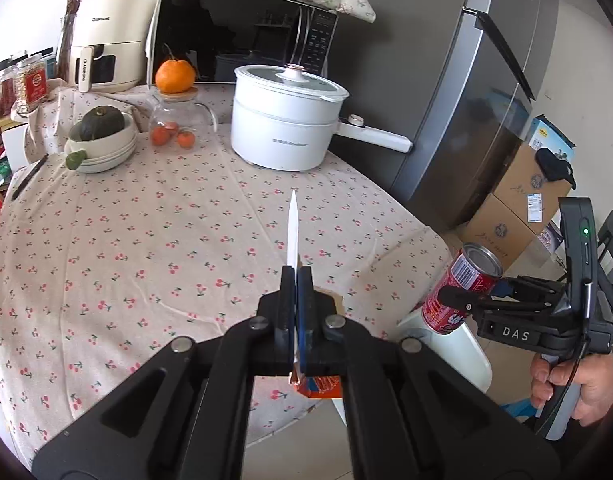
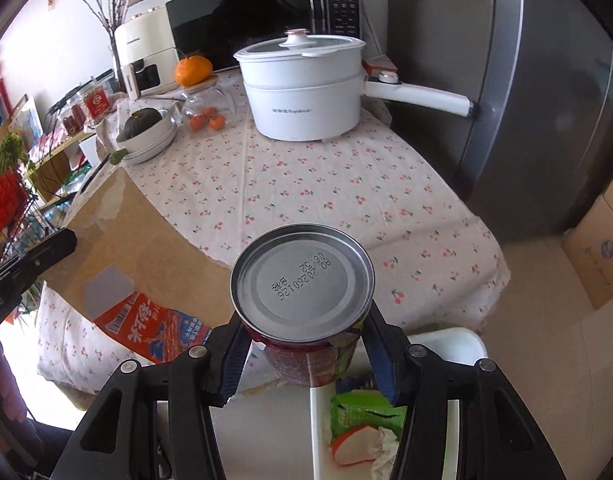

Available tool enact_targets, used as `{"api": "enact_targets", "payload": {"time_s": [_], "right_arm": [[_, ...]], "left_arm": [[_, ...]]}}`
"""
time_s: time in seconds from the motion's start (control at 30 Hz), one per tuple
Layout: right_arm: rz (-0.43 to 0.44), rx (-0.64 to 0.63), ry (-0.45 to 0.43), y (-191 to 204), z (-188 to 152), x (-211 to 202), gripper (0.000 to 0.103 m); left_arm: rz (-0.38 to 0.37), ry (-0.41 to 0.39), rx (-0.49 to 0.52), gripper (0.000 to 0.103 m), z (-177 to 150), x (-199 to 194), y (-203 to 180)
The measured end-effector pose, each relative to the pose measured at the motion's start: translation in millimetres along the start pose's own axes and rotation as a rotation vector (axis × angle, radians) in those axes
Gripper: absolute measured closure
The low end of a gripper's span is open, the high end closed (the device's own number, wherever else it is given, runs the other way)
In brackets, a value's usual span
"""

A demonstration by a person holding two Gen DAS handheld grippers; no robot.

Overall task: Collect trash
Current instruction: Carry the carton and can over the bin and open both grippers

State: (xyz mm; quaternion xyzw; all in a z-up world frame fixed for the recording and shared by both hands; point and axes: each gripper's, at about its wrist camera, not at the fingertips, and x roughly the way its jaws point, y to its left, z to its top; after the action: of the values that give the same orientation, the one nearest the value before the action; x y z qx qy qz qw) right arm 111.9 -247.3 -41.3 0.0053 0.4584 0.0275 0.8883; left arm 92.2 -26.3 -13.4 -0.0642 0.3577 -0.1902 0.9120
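1. The left claw [image 1: 296, 280] is pinching a flattened carton [image 2: 146, 276] edge-on above the near tabletop [image 1: 146, 220].
2. The right claw [image 2: 302, 344] is clamping a red can [image 2: 302, 280] over the white bin [image 2: 446, 344] at the tabletop's near right.

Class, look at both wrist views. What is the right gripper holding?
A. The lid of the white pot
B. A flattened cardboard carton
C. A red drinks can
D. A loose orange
C: the right gripper has its fingers clamped on either side of the red can, whose silver end faces the camera; the left wrist view shows the same can in that gripper.
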Motion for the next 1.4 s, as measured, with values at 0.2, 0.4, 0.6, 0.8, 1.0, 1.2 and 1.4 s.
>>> {"api": "enact_targets", "payload": {"time_s": [0.2, 0.4, 0.6, 0.8, 1.0, 1.2, 1.4], "right_arm": [[-0.036, 0.093, 0.033, -52, -21, -12, 0.049], [-0.102, 0.148, 0.053, -95, -45, -25, 0.049], [-0.154, 0.196, 0.062, -128, -62, -38, 0.049], [-0.178, 0.225, 0.101, -145, -77, -34, 0.049], [-0.179, 0.224, 0.15, -147, -86, -22, 0.049], [-0.146, 0.207, 0.206, -136, -90, -2, 0.049], [-0.094, 0.212, 0.323, -120, -100, 38, 0.049]], "left_arm": [[-0.106, 0.06, 0.041, 0.101, -13, 23, -44], [-0.192, 0.109, 0.123, 0.102, -27, 43, -98], [-0.248, 0.158, 0.208, 0.101, -54, 70, -139], [-0.241, 0.194, 0.3, 0.101, -81, 101, -153], [-0.203, 0.257, 0.312, 0.076, -90, 112, -145], [-0.115, 0.269, 0.303, 0.041, -81, 88, -129], [-0.009, 0.274, 0.317, 0.025, -87, 68, -103]]}}
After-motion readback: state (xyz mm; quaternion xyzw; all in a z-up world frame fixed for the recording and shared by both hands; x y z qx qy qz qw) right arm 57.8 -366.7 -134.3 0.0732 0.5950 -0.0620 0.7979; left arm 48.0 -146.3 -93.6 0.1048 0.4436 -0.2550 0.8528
